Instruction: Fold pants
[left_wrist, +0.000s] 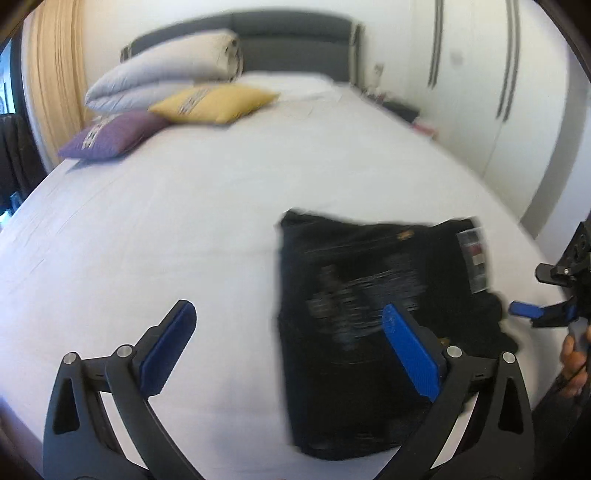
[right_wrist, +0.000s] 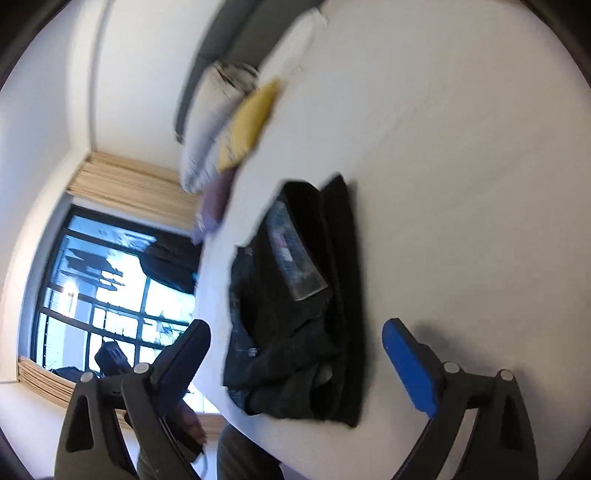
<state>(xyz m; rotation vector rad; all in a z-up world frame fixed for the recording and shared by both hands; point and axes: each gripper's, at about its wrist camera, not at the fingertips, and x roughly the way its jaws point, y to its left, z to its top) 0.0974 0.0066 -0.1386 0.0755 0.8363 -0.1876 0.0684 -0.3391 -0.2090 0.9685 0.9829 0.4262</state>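
- Black pants folded into a compact bundle on the white bed, at 4 o'clock in the left wrist view, close to the near edge.
- Left gripper spread wide, empty, above the bundle's left edge.
- Right gripper likewise spread, holding nothing, over the bundle's near end.
- Long axis roughly 12 to 6 in the right wrist view; tag lying face up toward the far half.
- Risk: loose, rumpled near-end layers may spring open or slide toward the bed edge if nudged; motion blur hides finer detail.
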